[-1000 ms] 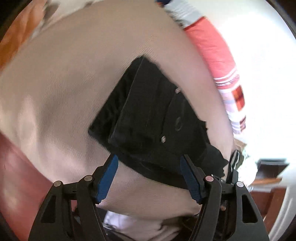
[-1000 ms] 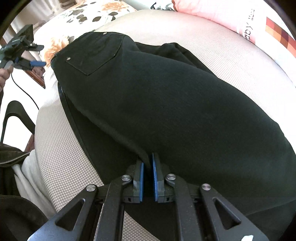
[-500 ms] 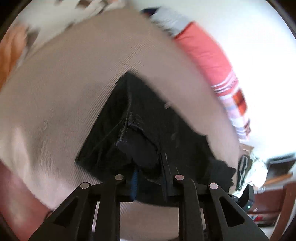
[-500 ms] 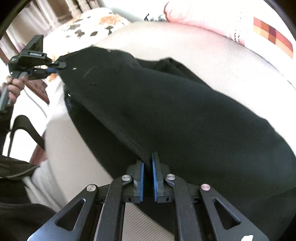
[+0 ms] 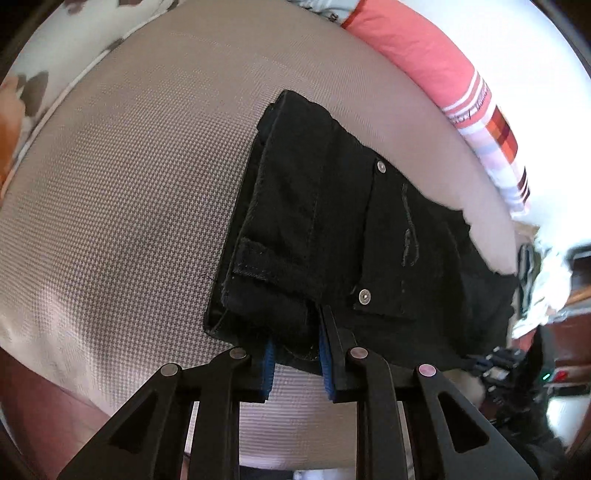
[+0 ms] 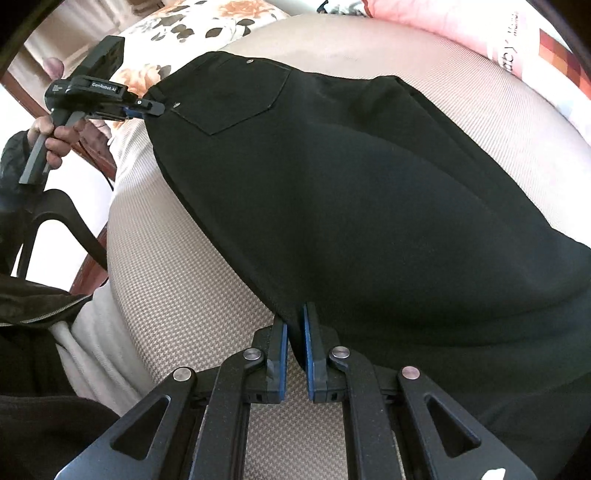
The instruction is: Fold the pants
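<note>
We have both grips set: the left gripper (image 5: 295,349) is clamped on the waistband of the black pants (image 6: 369,206), the right gripper (image 6: 294,345) is pinched shut on a leg edge, pants spread across the beige bed (image 6: 192,280). Next, we judge, lift together and fold over.

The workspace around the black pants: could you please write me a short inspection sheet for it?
Surface: beige woven bed cover, mostly bare beside the garment.
Job's things: black pants spread flat, back pocket up.
Clutter: pink pillow; floral pillow; dark jacket at the bed's edge.
Grippers: left gripper shut on the waistband corner; right gripper shut on the pants' near edge.
Cables: thin black cable below the left gripper.
Surroundings: black chair; wooden furniture, blurred.
</note>
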`<state>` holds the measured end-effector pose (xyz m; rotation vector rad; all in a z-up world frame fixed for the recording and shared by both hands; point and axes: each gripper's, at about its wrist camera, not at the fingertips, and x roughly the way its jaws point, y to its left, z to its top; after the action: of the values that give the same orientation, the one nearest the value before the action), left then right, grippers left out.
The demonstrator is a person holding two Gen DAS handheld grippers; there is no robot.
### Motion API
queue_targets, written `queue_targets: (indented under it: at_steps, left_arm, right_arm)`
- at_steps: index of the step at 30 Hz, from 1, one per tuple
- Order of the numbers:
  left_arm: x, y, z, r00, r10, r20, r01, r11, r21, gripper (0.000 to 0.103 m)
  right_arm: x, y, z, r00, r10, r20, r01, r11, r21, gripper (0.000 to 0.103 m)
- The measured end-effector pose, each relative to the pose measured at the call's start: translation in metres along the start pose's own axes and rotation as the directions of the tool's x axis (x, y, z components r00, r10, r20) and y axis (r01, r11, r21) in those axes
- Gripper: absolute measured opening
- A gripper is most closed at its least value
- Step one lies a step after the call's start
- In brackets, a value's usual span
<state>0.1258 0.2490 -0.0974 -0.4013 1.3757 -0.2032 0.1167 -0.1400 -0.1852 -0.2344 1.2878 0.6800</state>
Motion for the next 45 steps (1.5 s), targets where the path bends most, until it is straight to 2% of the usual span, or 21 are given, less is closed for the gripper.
queue_targets:
  at_steps: [4, 7, 8, 10, 11, 15, 18, 19, 21, 24, 25, 26, 28, 30, 31, 35, 38, 40, 42, 45]
  left_arm:
    - [0.004, -0.014, -0.006, 0.996, 0.09, -0.008, -0.09, 0.995, 0.049, 0.025]
    - [0.0, -0.02, -0.008, 0.994, 0.104, -0.012, -0.103, 0.994, 0.036, 0.028]
    - [-0.002, -0.022, -0.01, 0.993, 0.115, -0.013, -0.114, 0.993, 0.041, 0.033]
    - [-0.006, -0.025, -0.012, 0.988, 0.154, -0.01, -0.153, 0.986, 0.059, 0.048]
    - [-0.01, -0.026, -0.015, 0.982, 0.19, 0.0, -0.19, 0.979, 0.075, 0.059]
    - [-0.027, -0.039, -0.024, 0.957, 0.278, 0.082, -0.287, 0.947, 0.142, 0.063]
    - [-0.046, -0.07, -0.038, 0.918, 0.311, 0.247, -0.37, 0.896, 0.246, 0.063]
    - [-0.049, -0.081, -0.042, 0.914, 0.296, 0.276, -0.372, 0.884, 0.284, 0.063]
    - [-0.051, -0.111, -0.055, 0.923, 0.219, 0.317, -0.333, 0.868, 0.369, 0.063]
    - [-0.04, -0.149, -0.073, 0.954, 0.089, 0.285, -0.223, 0.847, 0.483, 0.063]
    - [-0.035, -0.16, -0.078, 0.963, 0.053, 0.265, -0.19, 0.831, 0.524, 0.063]
    - [-0.028, -0.173, -0.084, 0.968, 0.024, 0.248, -0.166, 0.802, 0.574, 0.063]
    - [-0.011, -0.199, -0.094, 0.973, 0.005, 0.233, -0.159, 0.745, 0.648, 0.063]
    - [0.014, -0.223, -0.104, 0.976, 0.025, 0.216, -0.175, 0.676, 0.715, 0.063]
    - [0.024, -0.229, -0.106, 0.979, 0.03, 0.204, -0.173, 0.656, 0.735, 0.063]
    - [0.059, -0.25, -0.114, 0.987, 0.041, 0.153, -0.146, 0.606, 0.782, 0.062]
    - [0.082, -0.261, -0.122, 0.986, 0.075, 0.151, -0.167, 0.559, 0.812, 0.06]
    - [0.093, -0.268, -0.123, 0.985, 0.085, 0.147, -0.17, 0.544, 0.822, 0.054]
    - [0.101, -0.276, -0.125, 0.985, 0.084, 0.149, -0.171, 0.533, 0.829, 0.026]
    - [0.11, -0.286, -0.123, 0.983, 0.104, 0.149, -0.181, 0.539, 0.823, 0.014]
  right_arm:
    - [0.006, -0.006, 0.002, 1.0, 0.009, -0.012, -0.009, 1.0, 0.03, 0.008]
    - [0.005, -0.01, 0.0, 1.0, 0.023, 0.003, -0.023, 0.997, 0.068, 0.01]
    - [0.004, -0.011, -0.001, 1.0, 0.023, 0.01, -0.023, 0.997, 0.074, 0.01]
    - [0.004, -0.012, -0.001, 1.0, 0.023, 0.016, -0.024, 0.996, 0.083, 0.011]
    - [0.003, -0.014, -0.001, 0.999, 0.027, 0.019, -0.029, 0.995, 0.096, 0.012]
    - [0.001, -0.017, -0.006, 0.999, 0.026, 0.035, -0.03, 0.993, 0.117, 0.016]
    - [0.0, -0.016, -0.007, 0.999, 0.014, 0.042, -0.019, 0.993, 0.116, 0.018]
    - [-0.001, -0.015, -0.007, 0.999, 0.012, 0.044, -0.017, 0.993, 0.114, 0.02]
    - [-0.004, -0.014, -0.006, 0.999, 0.009, 0.047, -0.014, 0.993, 0.117, 0.022]
    - [-0.01, -0.017, -0.007, 0.998, -0.002, 0.062, -0.006, 0.992, 0.124, 0.025]
    - [-0.011, -0.018, -0.008, 0.998, -0.004, 0.068, -0.005, 0.991, 0.13, 0.026]
    - [-0.012, -0.021, -0.009, 0.997, -0.002, 0.074, -0.008, 0.99, 0.141, 0.026]
    - [-0.014, -0.022, -0.008, 0.997, 0.001, 0.083, -0.014, 0.987, 0.158, 0.026]
    - [-0.016, -0.023, -0.007, 0.995, -0.007, 0.098, -0.01, 0.985, 0.172, 0.026]
    - [-0.017, -0.023, -0.006, 0.994, -0.004, 0.105, -0.014, 0.984, 0.175, 0.026]
    - [-0.019, -0.023, -0.007, 0.992, -0.006, 0.125, -0.017, 0.982, 0.187, 0.026]
    - [-0.02, -0.026, -0.007, 0.991, 0.003, 0.137, -0.032, 0.978, 0.205, 0.026]
    - [-0.021, -0.027, -0.008, 0.99, 0.007, 0.144, -0.038, 0.976, 0.216, 0.026]
    - [-0.022, -0.027, -0.007, 0.988, 0.008, 0.153, -0.043, 0.973, 0.226, 0.026]
    - [-0.027, -0.029, -0.008, 0.986, 0.017, 0.164, -0.057, 0.969, 0.241, 0.026]
